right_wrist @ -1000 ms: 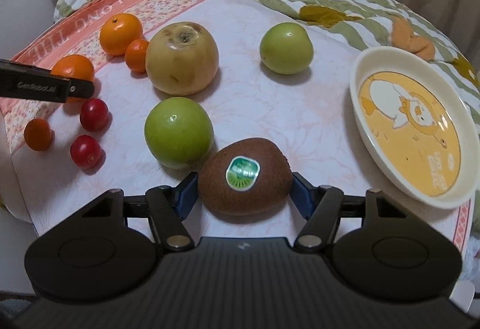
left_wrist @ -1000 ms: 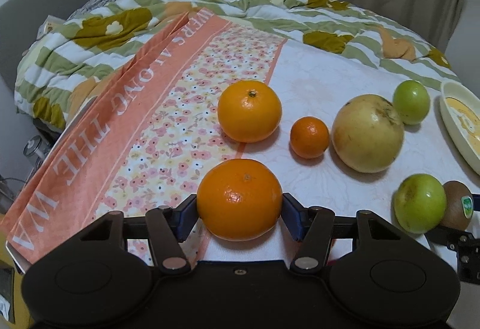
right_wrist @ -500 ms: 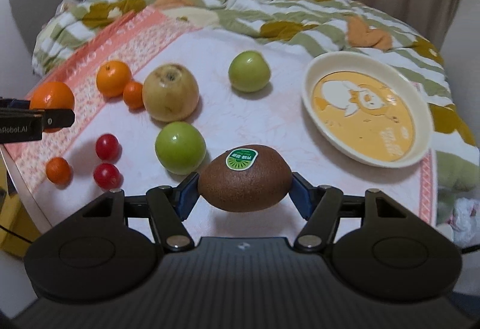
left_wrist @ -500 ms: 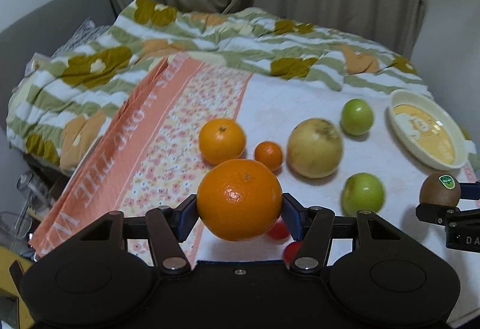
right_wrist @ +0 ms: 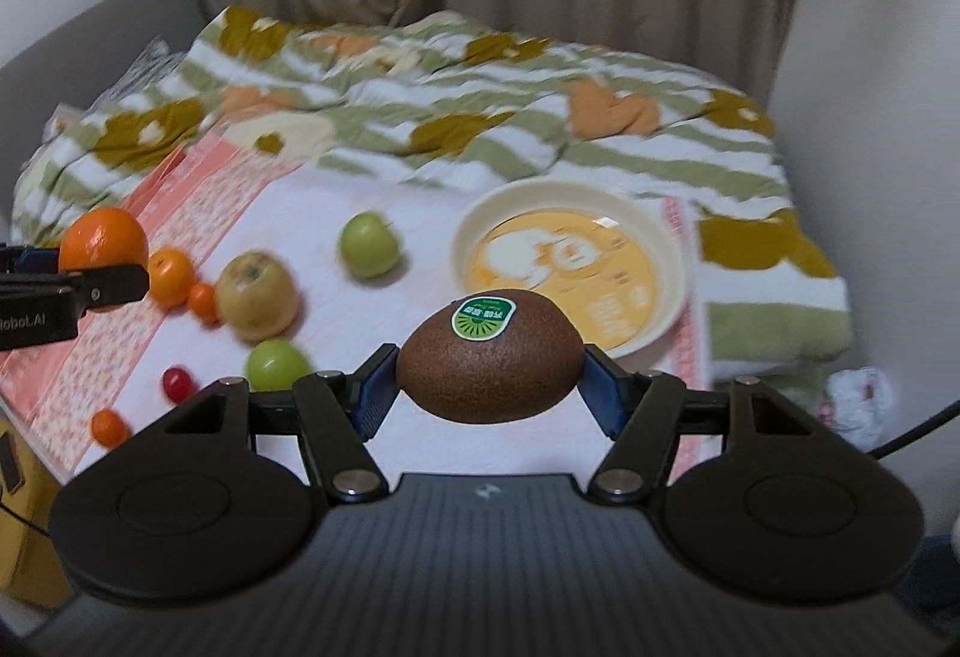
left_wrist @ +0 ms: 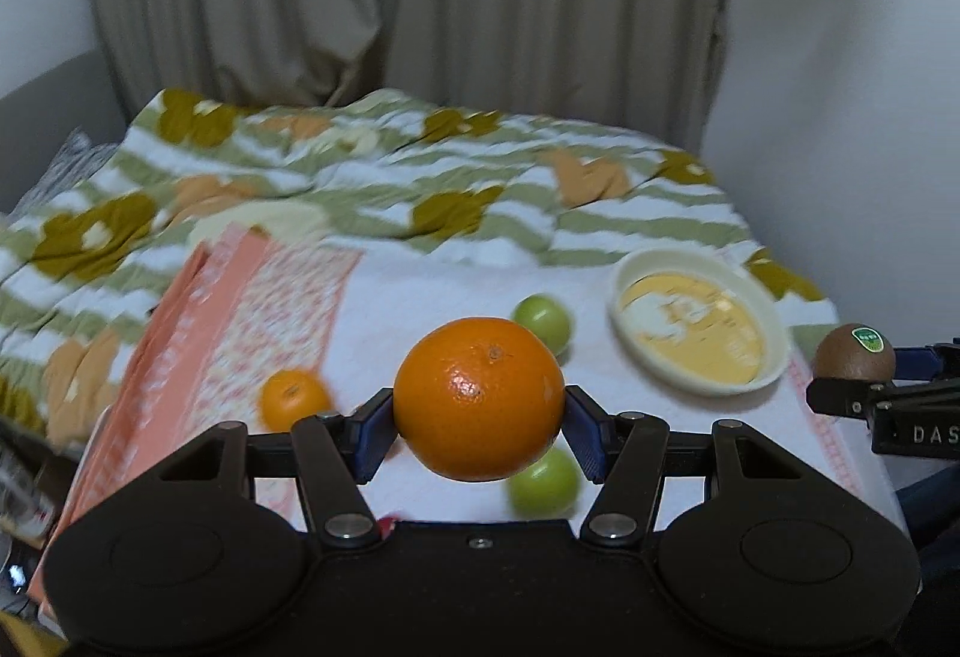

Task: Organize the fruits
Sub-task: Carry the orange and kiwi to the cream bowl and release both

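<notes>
Both grippers loaded up with fruit, held above the bed

The left gripper [left_wrist: 479,420] has its jaws clamped on a big orange [left_wrist: 478,398], and the right gripper [right_wrist: 489,384] is gripping a kiwi [right_wrist: 489,355] with a green sticker on top, both held clear of the cloth. Using the cream plate [right_wrist: 672,261] as landmark: 1 green apple [right_wrist: 368,252] sits just left of it, a yellowish pear [right_wrist: 257,295] further left, then 2 small oranges beside the pear, another green apple [right_wrist: 277,363] nearer the camera, and a red cherry tomato [right_wrist: 178,382] far left.
</notes>
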Demonstrator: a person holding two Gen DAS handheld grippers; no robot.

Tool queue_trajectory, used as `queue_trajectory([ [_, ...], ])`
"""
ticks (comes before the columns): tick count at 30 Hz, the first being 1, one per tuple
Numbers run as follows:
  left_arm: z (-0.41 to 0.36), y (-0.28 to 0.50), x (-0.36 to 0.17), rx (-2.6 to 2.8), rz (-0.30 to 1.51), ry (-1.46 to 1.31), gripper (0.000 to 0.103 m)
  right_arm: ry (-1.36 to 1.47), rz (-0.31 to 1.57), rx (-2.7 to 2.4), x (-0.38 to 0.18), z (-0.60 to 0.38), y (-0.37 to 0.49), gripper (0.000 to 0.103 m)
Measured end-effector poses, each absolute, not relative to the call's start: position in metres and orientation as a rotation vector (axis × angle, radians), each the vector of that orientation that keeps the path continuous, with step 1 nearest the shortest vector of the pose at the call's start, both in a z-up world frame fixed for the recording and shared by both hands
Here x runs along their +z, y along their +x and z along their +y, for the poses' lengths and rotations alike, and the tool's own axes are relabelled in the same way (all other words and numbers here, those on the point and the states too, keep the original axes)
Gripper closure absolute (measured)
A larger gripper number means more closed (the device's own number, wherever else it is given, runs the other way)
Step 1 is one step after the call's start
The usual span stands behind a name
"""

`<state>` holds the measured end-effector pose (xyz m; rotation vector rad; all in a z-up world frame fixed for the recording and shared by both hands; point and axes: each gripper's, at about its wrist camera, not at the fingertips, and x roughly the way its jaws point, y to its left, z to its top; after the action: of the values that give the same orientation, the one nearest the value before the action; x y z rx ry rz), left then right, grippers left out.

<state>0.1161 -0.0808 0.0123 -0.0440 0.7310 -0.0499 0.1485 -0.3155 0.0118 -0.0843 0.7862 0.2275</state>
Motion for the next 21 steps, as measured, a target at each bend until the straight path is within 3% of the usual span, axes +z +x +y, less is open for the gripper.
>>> queue_trajectory([
  [11, -0.153, 0.196, 0.028, -0.143, 0.699, -0.022, 0.040, -0.078, 0.746, 0.195, 0.027, -0.379, 0.218, 0.024],
  [21, -0.209, 0.292, -0.011, -0.186, 0.768, 0.027, 0.040, -0.047, 0.782, 0.223, 0.002, -0.411, 0.297, 0.024],
])
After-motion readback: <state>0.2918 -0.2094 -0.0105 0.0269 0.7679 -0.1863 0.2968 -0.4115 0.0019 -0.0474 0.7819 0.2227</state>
